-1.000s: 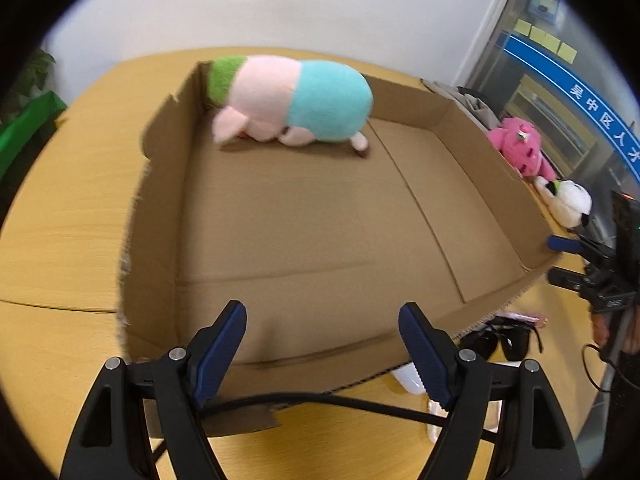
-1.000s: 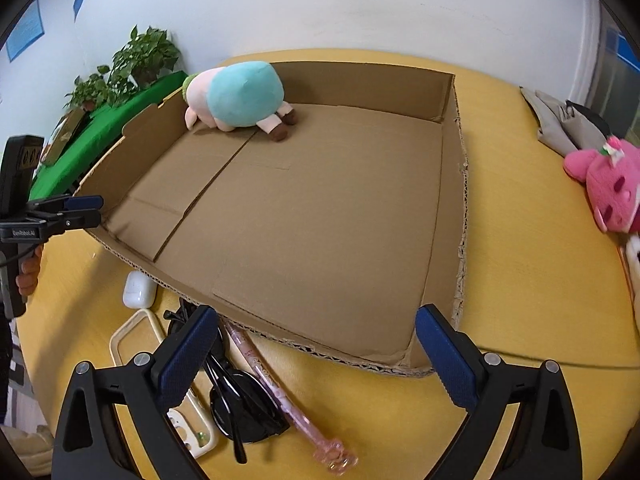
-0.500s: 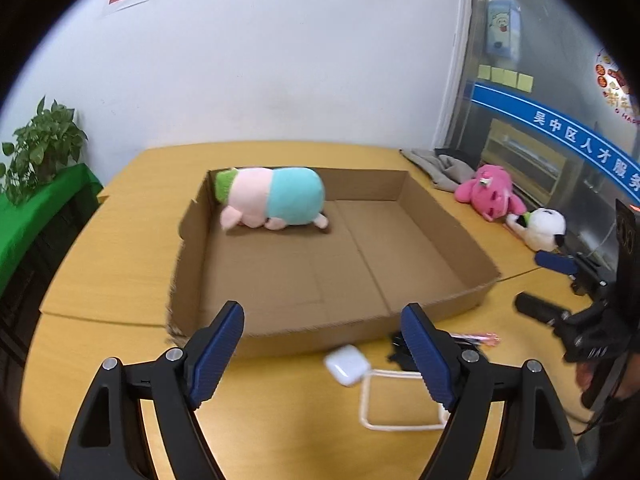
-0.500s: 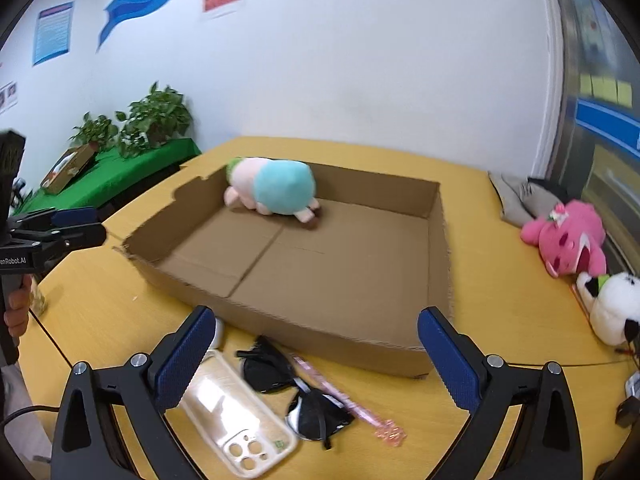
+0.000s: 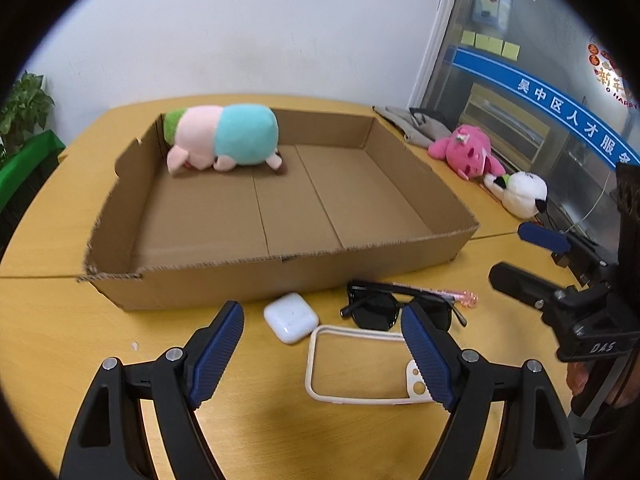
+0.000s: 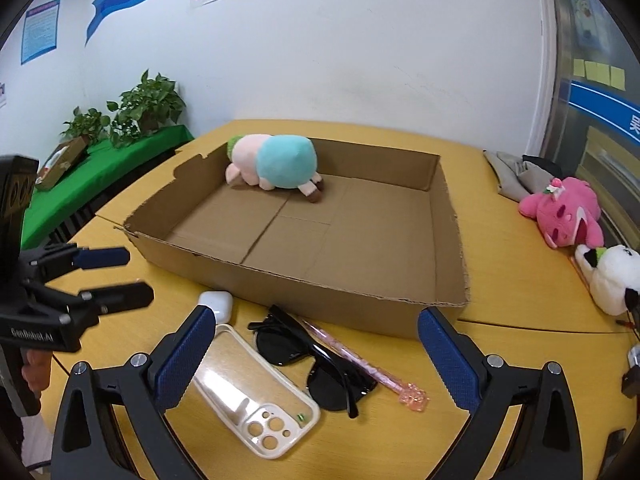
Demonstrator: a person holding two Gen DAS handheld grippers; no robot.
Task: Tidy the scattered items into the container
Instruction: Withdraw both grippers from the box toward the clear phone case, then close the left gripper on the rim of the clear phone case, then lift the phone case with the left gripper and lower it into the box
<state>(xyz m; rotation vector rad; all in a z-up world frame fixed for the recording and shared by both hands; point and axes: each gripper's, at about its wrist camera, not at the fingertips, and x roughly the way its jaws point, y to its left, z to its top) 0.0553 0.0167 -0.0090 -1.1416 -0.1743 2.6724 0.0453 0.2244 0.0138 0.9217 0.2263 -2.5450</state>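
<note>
From the left wrist view, the cardboard box [image 5: 400, 184] sits on the yellow desk [image 5: 52, 320] with one plush pig [image 5: 224, 140] in its far left corner. The left gripper [image 5: 322, 350] hovers with jaws wide and empty over the near desk edge, where an earbud case [image 5: 291, 317], sunglasses [image 5: 396, 306], a phone case [image 5: 360, 364] and a pink pen [image 5: 452, 292] lie just outside the box's near wall.

From the right wrist view, the right gripper [image 6: 316, 358] is likewise spread wide, holding nothing, above the same items. A pink plush [image 6: 564, 210] and a panda plush [image 6: 612, 276] rest at the desk's right edge; potted plants [image 6: 136, 108] stand by the white wall.
</note>
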